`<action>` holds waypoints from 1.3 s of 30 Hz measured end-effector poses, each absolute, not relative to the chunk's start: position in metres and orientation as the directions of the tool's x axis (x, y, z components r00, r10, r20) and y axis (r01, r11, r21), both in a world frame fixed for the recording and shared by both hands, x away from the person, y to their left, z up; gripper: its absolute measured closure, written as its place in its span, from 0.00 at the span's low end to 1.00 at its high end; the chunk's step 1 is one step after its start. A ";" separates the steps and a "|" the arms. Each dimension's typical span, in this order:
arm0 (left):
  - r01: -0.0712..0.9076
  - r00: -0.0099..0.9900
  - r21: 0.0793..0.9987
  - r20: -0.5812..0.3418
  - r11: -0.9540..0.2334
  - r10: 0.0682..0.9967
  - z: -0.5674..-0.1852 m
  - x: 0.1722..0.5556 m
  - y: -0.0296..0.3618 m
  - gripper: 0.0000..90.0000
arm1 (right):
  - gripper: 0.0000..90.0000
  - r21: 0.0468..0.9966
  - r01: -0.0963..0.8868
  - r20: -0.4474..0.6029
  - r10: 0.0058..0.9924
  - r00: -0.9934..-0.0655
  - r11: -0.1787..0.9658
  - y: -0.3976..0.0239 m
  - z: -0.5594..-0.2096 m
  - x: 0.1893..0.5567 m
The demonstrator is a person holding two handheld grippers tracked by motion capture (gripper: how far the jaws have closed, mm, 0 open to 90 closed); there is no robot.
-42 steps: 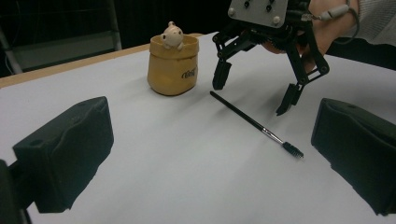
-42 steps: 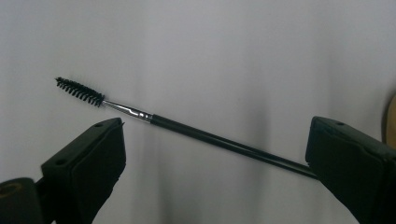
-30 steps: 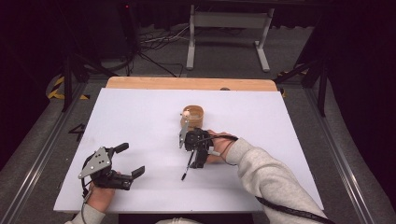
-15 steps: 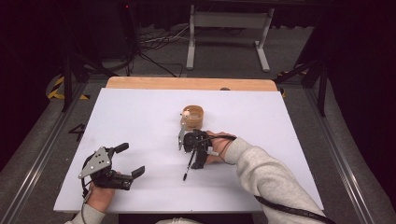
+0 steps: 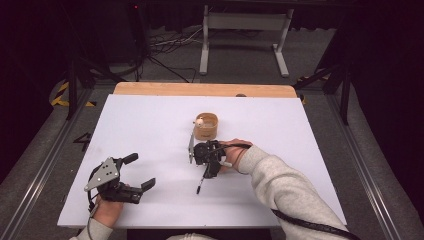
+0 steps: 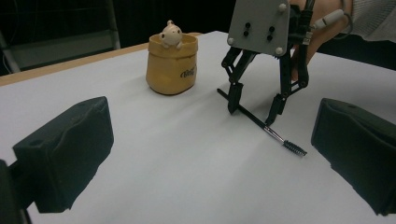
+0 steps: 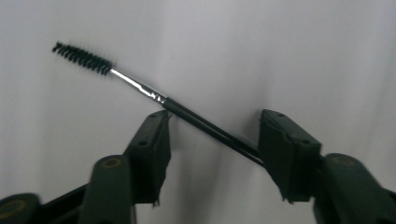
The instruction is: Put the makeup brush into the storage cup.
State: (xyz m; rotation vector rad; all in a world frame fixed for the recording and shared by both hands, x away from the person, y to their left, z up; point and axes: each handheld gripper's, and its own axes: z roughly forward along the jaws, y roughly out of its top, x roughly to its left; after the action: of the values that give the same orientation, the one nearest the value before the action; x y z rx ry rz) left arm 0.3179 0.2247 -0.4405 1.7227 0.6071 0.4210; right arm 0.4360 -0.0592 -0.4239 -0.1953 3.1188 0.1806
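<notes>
White table (image 5: 150,130) evenly lit from overhead, mild glare; surround beyond it, 9 through 3 o'clock, near black. High view soft, grainy. Left gripper view: near jaws at 8 and 4 o'clock blurred. Right gripper view: brush (image 7: 154,95) sharp, faint shadow beneath, jaws defocused.

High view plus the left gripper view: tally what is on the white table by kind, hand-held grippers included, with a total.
Grippers: 2, the left gripper with open jaws, the right gripper with jaws just closing astride the brush.
Spoolie brushes: 1, the black-handled brush lying flat on the table.
Cups: 1, the tan cup with a small cream figure on its rim.
Total: 4.
</notes>
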 end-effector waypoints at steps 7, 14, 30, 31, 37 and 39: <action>0.174 0.798 0.971 -0.042 -0.163 0.601 -0.440 0.318 0.225 0.00 | 0.90 0.096 -0.209 -0.021 -0.208 -0.978 0.973 -0.057 -0.422 0.429; 0.172 0.799 0.971 -0.039 -0.166 0.600 -0.440 0.318 0.225 0.00 | 0.95 0.093 -0.233 -0.037 -0.230 -0.972 0.968 -0.057 -0.422 0.427; 0.172 0.799 0.971 -0.040 -0.165 0.601 -0.440 0.318 0.224 0.00 | 0.95 0.244 -0.174 -0.091 -0.156 -0.984 0.954 -0.070 -0.400 0.423; 0.171 0.797 0.972 -0.040 -0.162 0.603 -0.441 0.318 0.224 0.00 | 0.95 0.259 -0.171 -0.093 -0.151 -0.984 0.951 -0.071 -0.398 0.423; 0.175 0.798 0.971 -0.041 -0.165 0.601 -0.441 0.318 0.224 0.00 | 0.95 0.369 -0.154 -0.121 -0.116 -0.986 0.917 -0.078 -0.384 0.421; 0.171 0.798 0.971 -0.037 -0.167 0.601 -0.441 0.318 0.224 0.00 | 0.95 0.402 -0.144 -0.129 -0.100 -0.987 0.904 -0.080 -0.381 0.420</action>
State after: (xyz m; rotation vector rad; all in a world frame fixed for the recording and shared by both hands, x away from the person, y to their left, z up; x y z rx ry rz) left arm 0.3180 0.2243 -0.4406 1.7266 0.6056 0.4232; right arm 0.4204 -0.0802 -0.3806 -0.1909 2.9624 0.6372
